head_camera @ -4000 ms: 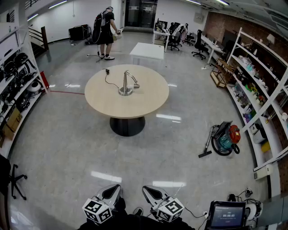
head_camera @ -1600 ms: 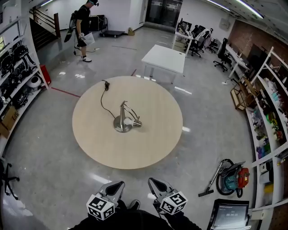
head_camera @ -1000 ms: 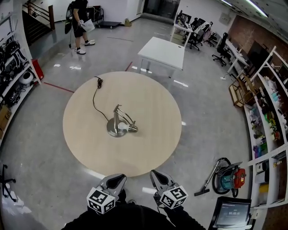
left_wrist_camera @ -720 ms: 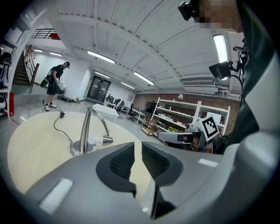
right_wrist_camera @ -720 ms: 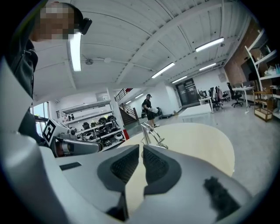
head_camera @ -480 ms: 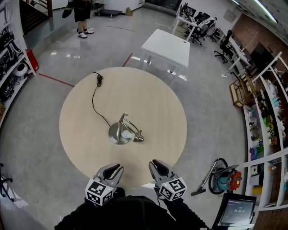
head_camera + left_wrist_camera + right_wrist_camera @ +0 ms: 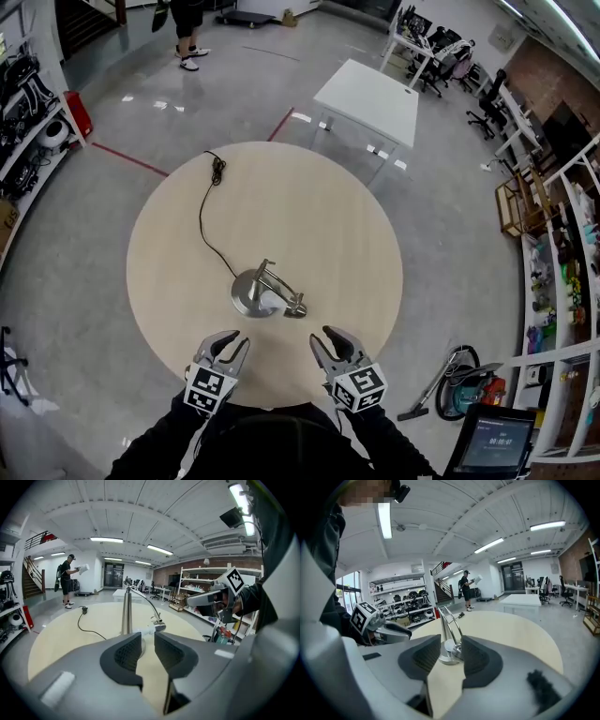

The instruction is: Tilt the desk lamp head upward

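Note:
A silver desk lamp (image 7: 253, 292) stands on the round wooden table (image 7: 328, 216), its head (image 7: 296, 308) drooping low toward me. Its black cord (image 7: 208, 214) trails off to the far left. Both grippers hover over the table's near edge, short of the lamp and apart from it. My left gripper (image 7: 226, 343) has its jaws opening with nothing between them; the lamp post (image 7: 126, 611) shows beyond its fingertips. My right gripper (image 7: 335, 344) is opening too and holds nothing; the lamp base (image 7: 448, 657) lies ahead of it.
A white rectangular table (image 7: 368, 91) stands beyond the round one. A person (image 7: 188, 21) stands at the far left. Shelving lines the left (image 7: 23, 112) and right (image 7: 562, 216) walls. A vacuum cleaner (image 7: 466, 389) and a tablet screen (image 7: 493, 449) are on the floor at my right.
The view has closed in on the round table. Both grippers have come forward over its near edge, and their jaws have parted.

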{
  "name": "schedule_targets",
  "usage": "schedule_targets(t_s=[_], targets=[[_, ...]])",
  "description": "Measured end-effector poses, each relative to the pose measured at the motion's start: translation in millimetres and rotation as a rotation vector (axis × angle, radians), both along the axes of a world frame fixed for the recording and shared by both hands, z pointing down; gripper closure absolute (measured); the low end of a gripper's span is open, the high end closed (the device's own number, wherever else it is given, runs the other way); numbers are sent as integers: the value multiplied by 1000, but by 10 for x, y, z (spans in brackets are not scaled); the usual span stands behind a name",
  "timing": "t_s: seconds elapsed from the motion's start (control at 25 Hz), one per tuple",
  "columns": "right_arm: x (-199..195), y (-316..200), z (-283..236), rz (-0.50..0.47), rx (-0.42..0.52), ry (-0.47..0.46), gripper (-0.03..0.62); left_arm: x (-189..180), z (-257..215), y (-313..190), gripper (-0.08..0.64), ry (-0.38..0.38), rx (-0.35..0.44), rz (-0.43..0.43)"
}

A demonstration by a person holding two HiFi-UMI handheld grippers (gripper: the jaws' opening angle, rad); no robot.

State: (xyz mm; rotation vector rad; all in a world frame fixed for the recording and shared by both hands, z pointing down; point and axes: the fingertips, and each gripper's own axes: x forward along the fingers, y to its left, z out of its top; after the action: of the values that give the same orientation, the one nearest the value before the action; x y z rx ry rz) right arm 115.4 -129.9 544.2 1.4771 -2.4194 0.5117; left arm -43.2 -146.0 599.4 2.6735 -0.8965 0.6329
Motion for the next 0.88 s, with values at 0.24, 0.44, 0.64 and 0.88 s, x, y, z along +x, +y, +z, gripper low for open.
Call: schedule_targets(t_s=[0.24, 0.44, 0.64, 0.88], targets=[[48, -245, 312, -175, -48, 26, 422, -39, 268, -351, 413, -104, -29, -143], [50, -450, 532, -283, -65, 23, 408, 20, 491, -606, 407, -188, -21, -201], [42, -474, 821, -332, -130, 40, 383, 112, 871, -634, 368, -275, -84, -182], [-92, -597, 1025, -327, -168, 43, 353, 205, 1196, -881, 356, -339, -116, -126]])
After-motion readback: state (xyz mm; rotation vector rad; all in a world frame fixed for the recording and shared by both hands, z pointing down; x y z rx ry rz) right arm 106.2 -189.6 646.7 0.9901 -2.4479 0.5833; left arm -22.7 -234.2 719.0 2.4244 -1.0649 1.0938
